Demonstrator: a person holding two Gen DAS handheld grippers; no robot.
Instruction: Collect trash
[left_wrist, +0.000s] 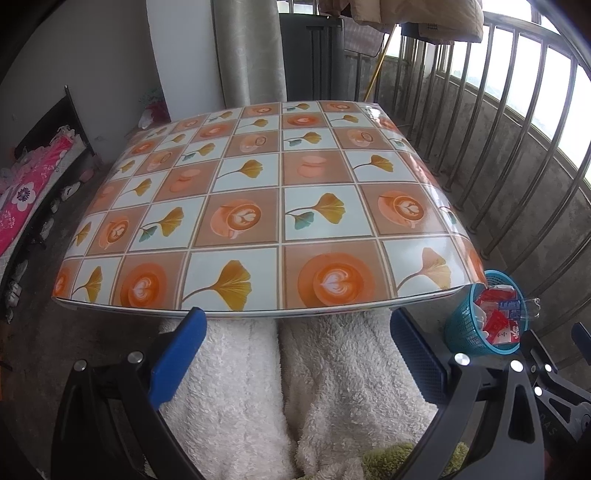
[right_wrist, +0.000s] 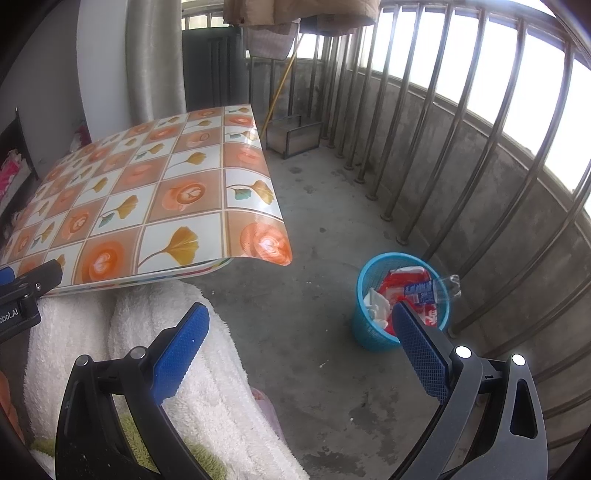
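A blue mesh bin (right_wrist: 369, 332) stands on the concrete floor right of the table; it holds red wrappers (right_wrist: 399, 286), white crumpled paper (right_wrist: 375, 302) and a clear plastic bottle (right_wrist: 443, 286) that sticks out over the rim. The same bin (left_wrist: 465, 332) shows at the lower right of the left wrist view. My right gripper (right_wrist: 299, 314) is open and holds nothing, above the floor, left of and nearer than the bin. My left gripper (left_wrist: 295, 321) is open and holds nothing, at the table's near edge. The tabletop (left_wrist: 258, 192) with its orange and leaf-patterned cloth bears nothing.
A person's lap in fluffy white cloth (left_wrist: 295, 387) lies under both grippers. Metal railing bars (right_wrist: 443, 147) on a concrete wall close off the right side. A broom handle (right_wrist: 280, 85) and a low frame (right_wrist: 291, 136) stand beyond the table. A bed with pink bedding (left_wrist: 22, 199) lies left.
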